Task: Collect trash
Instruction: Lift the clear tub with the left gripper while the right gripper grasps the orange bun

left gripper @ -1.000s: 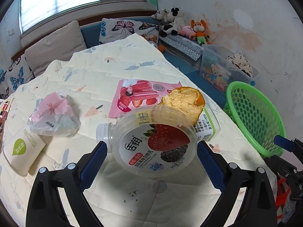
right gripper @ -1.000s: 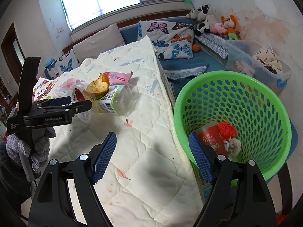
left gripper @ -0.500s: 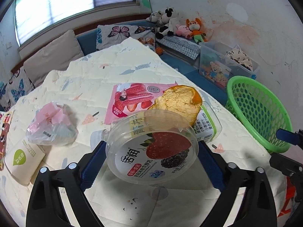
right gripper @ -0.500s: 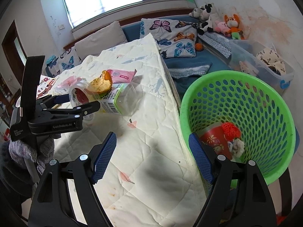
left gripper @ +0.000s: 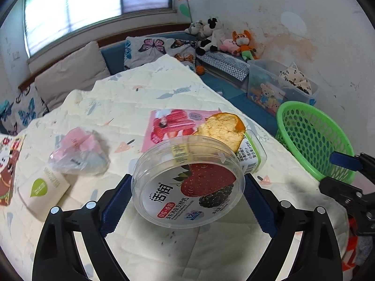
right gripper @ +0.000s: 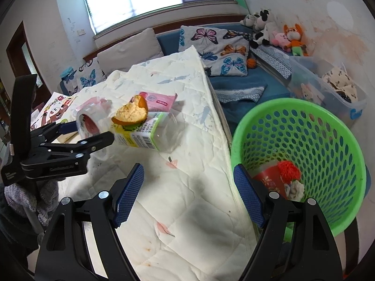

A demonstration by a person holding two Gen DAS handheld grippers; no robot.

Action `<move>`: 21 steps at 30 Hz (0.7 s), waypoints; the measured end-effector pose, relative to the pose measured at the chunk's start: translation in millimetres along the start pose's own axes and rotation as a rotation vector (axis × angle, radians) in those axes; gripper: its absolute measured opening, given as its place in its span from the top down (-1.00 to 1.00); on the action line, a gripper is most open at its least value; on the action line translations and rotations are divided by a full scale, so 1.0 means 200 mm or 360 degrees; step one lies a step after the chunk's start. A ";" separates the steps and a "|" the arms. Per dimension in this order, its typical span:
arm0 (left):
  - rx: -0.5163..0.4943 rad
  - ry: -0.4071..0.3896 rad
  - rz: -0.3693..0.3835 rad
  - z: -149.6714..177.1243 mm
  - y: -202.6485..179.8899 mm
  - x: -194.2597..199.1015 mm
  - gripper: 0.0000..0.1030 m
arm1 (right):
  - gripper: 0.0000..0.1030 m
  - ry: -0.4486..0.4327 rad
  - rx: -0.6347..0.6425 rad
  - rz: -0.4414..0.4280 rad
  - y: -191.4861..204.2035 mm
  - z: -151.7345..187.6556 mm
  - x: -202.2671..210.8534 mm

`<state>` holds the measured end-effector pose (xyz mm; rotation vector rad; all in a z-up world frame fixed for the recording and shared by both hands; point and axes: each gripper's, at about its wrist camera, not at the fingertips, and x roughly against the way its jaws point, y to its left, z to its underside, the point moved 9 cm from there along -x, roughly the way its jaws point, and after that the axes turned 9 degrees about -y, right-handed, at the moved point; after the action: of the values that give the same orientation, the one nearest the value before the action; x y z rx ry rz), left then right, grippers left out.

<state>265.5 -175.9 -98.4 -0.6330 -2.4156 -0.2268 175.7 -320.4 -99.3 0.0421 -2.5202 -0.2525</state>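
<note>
The left tool (left gripper: 187, 195) is clenched on a clear yogurt bottle (left gripper: 189, 182), its pads pressing the wide berry-printed base at lower centre of the left wrist view. A piece of orange peel (left gripper: 221, 130) rests on the bottle's upper side. Compared with a second ago, the bottle has come up off the quilted bench (left gripper: 131, 107) and now hangs above it, casting a shadow below; the peel has ridden up with it. The lift means this piece of trash is in hand and, by judgement, ready to travel to the green basket (left gripper: 311, 138) at the right edge.

In the right wrist view the bottle (right gripper: 140, 132) sits at centre left, and the basket (right gripper: 302, 161) fills the right half, already holding a red cup (right gripper: 269, 180) and an orange pom-pom (right gripper: 288, 171). The right tool (right gripper: 188, 193) is released, nothing between its fingers, hovering over the bench edge beside the basket.

Still lying on the bench: a pink wrapper (left gripper: 171, 124), a crumpled plastic bag (left gripper: 79, 154) and a white carton (left gripper: 43, 188).
</note>
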 end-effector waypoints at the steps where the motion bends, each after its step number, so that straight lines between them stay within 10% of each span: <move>1: 0.0018 0.0003 -0.0008 0.00 0.02 0.02 -0.73 | -0.53 -0.0002 0.0006 -0.0007 0.01 -0.01 -0.01; 21: 0.0167 -0.0060 -0.0131 0.00 0.34 0.35 -0.73 | -0.48 0.0047 0.0287 -0.0182 0.39 -0.15 -0.33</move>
<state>251.2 -89.7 -54.3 -0.4951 -2.4739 -0.1221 249.7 -242.6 -98.4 0.2605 -2.5076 -0.0689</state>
